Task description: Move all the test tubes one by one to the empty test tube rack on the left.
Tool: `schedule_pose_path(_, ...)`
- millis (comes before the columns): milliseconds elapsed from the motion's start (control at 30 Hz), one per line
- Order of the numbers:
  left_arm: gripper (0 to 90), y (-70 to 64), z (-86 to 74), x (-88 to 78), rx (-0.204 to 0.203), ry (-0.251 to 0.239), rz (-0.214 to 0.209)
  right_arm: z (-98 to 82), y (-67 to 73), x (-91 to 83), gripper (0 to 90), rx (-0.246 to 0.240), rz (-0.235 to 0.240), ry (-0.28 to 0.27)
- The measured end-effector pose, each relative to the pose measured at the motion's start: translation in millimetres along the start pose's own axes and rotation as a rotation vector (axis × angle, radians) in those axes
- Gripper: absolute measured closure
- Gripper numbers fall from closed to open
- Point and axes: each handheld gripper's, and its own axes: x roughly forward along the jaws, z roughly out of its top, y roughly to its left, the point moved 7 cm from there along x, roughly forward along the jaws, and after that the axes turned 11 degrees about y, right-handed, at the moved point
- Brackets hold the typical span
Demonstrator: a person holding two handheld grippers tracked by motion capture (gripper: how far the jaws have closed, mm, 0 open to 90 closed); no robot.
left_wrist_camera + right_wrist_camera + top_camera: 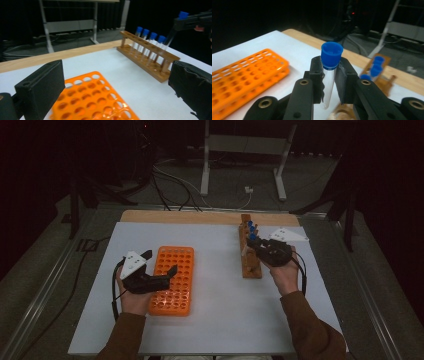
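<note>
right gripper (329, 82), centre of the right gripper view, clamped on a clear test tube (329, 85) with a blue cap (332, 55); cap standing just above the pads, glass body running down between them. in the high view, same gripper (256, 246) right of centre, over the wooden rack (248, 262), tube lifted clear of it. from the left gripper view, that held tube (172, 31) at the upper right, tilted, above the near end of the wooden rack (150, 62), with four more blue-capped tubes (148, 40) standing in a row. left gripper (160, 265) at lower left of the high view, jaws spread wide and holding nothing, hovering over the orange rack (175, 280), well apart from the tube. orange rack's holes empty.
</note>
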Motion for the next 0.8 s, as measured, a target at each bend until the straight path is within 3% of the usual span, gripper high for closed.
schedule_pose_path(67,2.4,-2.6,0.3,3.2,0.015,0.005,0.001,-0.5,5.8,3.4,76.9,0.003,0.025,0.004)
schedule_pose_path(133,2.5,-8.5,1.8,9.1,0.055,-0.012,0.005,-0.7,8.8,4.8,76.9,0.000,0.035,0.007)
schedule_pose_path(200,2.5,-17.3,3.9,17.2,0.076,-0.011,-0.020,0.2,19.2,8.4,76.9,-0.004,0.068,0.014)
schedule_pose_path(533,5.9,-41.8,11.5,44.8,0.084,0.036,-0.066,10.9,53.9,20.8,76.7,-0.017,0.167,0.023)
schedule_pose_path(700,9.2,-50.8,13.0,55.4,0.096,0.053,-0.090,14.8,67.7,25.8,76.7,-0.032,0.194,0.032)
schedule_pose_path(800,17.1,-56.2,15.0,61.0,0.105,0.052,-0.103,17.6,79.0,29.5,76.7,-0.032,0.229,0.037)
